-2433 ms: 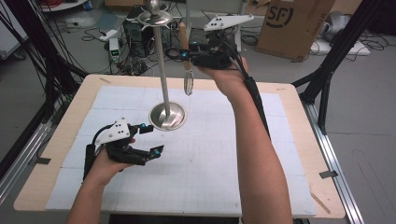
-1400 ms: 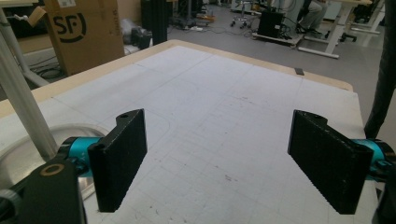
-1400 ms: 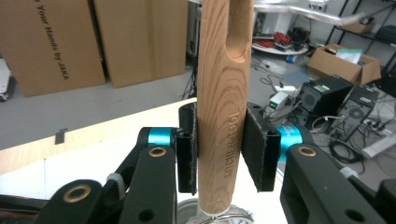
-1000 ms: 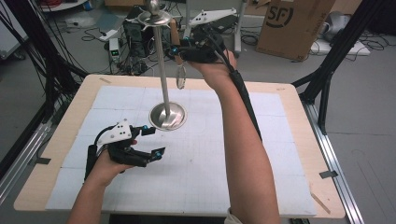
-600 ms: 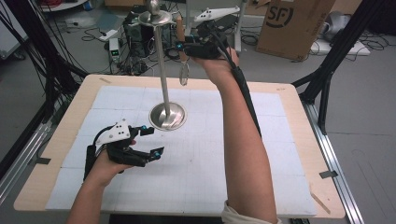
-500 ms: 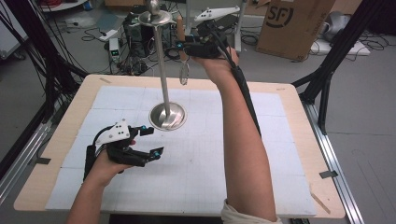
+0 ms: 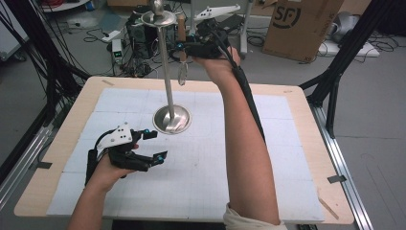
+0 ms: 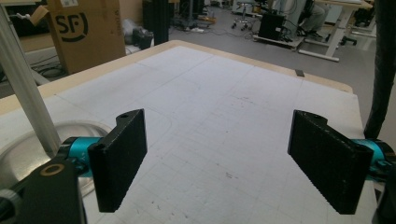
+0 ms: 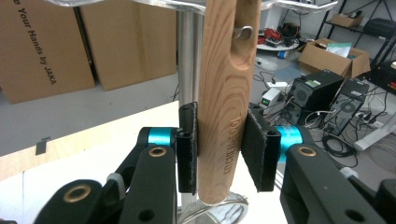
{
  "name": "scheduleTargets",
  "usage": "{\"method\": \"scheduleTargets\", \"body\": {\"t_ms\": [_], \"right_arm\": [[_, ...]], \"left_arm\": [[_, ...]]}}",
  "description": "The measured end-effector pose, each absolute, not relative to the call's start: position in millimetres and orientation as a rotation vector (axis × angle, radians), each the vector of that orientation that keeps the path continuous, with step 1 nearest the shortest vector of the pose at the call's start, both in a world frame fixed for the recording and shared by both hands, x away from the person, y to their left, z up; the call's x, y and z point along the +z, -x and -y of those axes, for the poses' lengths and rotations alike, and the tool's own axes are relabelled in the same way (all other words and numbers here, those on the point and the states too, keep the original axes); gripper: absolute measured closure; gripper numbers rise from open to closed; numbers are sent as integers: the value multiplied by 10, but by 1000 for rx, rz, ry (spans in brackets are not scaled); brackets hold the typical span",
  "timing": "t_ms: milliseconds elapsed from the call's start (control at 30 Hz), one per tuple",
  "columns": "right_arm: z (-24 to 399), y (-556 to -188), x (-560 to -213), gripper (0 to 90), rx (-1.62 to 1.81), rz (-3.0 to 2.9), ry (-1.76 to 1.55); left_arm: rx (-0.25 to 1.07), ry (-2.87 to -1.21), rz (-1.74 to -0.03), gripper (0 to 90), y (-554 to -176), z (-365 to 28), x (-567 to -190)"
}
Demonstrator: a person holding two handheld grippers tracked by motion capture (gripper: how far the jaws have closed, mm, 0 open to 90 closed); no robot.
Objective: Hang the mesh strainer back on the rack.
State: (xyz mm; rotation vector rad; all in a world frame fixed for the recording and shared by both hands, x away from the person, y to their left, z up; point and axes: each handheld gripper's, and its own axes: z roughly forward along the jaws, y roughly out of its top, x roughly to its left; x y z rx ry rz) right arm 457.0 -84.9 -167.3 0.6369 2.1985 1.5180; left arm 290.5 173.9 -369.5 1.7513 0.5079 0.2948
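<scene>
A tall metal stand [image 7: 165, 72] rises from a round base [image 7: 171, 119] at the table's middle back. My right gripper [image 7: 184, 47] is held high beside the stand's top disc [image 7: 159, 18], shut on the upright wooden handle [image 9: 231, 70] of a utensil. The handle's hole sits at a metal hook [image 9: 243, 31] under the disc. The utensil's metal head [image 7: 182, 75] hangs below the jaws. My left gripper [image 7: 157, 144] rests low over the white mat, in front and left of the base, open with nothing between its jaws [image 8: 224, 161].
The right forearm [image 7: 244, 143] crosses the mat from the front edge to the stand. A cardboard box [image 7: 299, 24] and computer gear [image 7: 139, 33] stand on the floor behind the table. A black frame leg [image 7: 335, 86] stands at the right.
The right gripper has carried the utensil up and left, closer to the stand's top, then nearly stopped. The left gripper has stayed put, open.
</scene>
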Motion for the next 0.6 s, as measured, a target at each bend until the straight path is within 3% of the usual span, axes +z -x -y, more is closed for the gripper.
{"method": "scheduleTargets", "body": {"t_ms": [600], "right_arm": [[803,-4543,-1681,624,1499,-2198,-627]], "left_arm": [[295,-1751,-510,202,-2902,-1735,-3698]]}}
